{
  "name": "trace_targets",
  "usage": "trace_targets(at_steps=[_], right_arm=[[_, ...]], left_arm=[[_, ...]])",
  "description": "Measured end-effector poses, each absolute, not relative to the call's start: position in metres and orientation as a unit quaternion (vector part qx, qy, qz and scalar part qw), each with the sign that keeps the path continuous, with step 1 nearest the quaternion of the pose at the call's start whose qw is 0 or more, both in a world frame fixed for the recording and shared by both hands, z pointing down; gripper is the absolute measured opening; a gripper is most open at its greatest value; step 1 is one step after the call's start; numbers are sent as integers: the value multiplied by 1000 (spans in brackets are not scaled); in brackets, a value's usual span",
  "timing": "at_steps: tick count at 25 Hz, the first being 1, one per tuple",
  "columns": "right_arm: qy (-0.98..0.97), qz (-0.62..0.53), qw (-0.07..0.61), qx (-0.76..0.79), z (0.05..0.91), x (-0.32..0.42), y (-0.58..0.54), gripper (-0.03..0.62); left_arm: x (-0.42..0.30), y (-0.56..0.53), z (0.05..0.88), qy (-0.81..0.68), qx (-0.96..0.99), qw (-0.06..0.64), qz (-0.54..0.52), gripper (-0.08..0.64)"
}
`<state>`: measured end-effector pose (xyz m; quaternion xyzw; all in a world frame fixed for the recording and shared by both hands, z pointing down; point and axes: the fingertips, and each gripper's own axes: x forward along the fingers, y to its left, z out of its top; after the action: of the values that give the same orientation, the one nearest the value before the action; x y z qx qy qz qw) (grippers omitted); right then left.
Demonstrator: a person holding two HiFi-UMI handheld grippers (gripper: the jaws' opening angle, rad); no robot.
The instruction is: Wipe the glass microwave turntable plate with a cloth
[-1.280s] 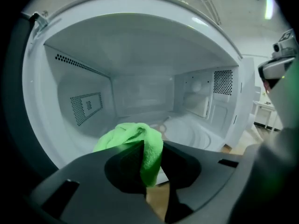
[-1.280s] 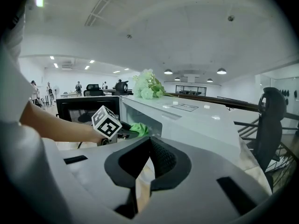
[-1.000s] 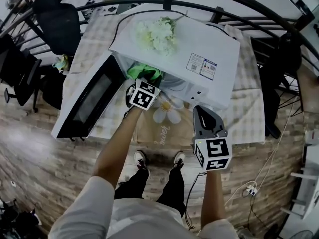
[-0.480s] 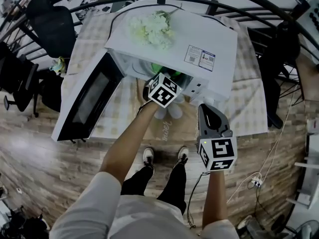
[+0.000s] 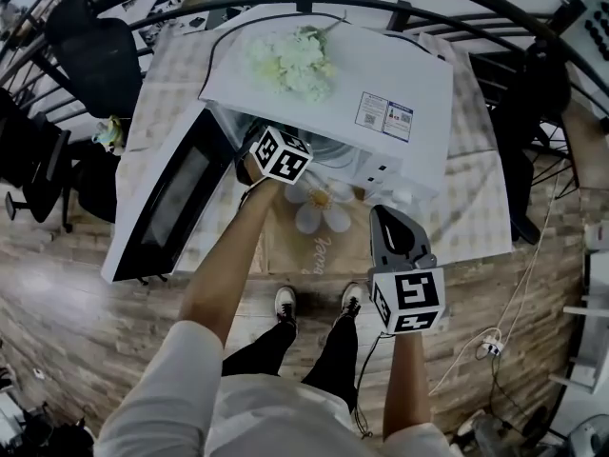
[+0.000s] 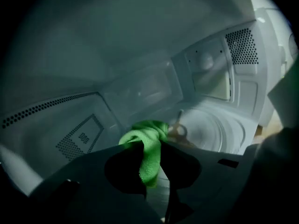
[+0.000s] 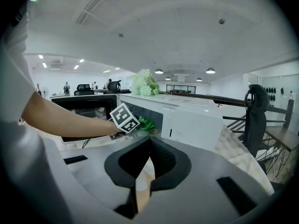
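- Microwave door (image 5: 162, 203), left of frame: swung fully open.
- My left gripper (image 6: 152, 146), centre-left: reaches inside the microwave (image 5: 400, 74) cavity. Its fingers are clamped on the green cloth (image 6: 148, 164), which bunches out ahead of them.
- Glass turntable plate (image 6: 217, 129), right of the cloth: seated on the cavity floor. I cannot tell whether the cloth touches the glass.
- My right gripper (image 7: 149, 146), lower right: held outside, above the counter (image 5: 476, 227). Its fingers are closed on nothing.
- Step in hand, by my reckoning: the wiping pass itself.
- Next move calls for pressing the cloth flat and sweeping it across the glass without unseating the plate.
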<state>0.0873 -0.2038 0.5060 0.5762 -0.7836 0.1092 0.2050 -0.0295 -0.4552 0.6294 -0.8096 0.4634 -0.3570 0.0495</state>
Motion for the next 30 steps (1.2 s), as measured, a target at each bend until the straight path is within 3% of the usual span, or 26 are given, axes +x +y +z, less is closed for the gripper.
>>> trace_targets(at_steps=[10, 20, 30], right_arm=[[-780, 117, 226, 572, 524, 93, -201, 15], [-783, 129, 237, 561, 542, 91, -193, 15], [-786, 121, 235, 559, 534, 83, -192, 15]], left_arm=[[27, -465, 644, 391, -809, 137, -417, 86], [120, -407, 637, 187, -867, 227, -401, 78], [39, -432, 643, 299, -858, 111, -402, 80]])
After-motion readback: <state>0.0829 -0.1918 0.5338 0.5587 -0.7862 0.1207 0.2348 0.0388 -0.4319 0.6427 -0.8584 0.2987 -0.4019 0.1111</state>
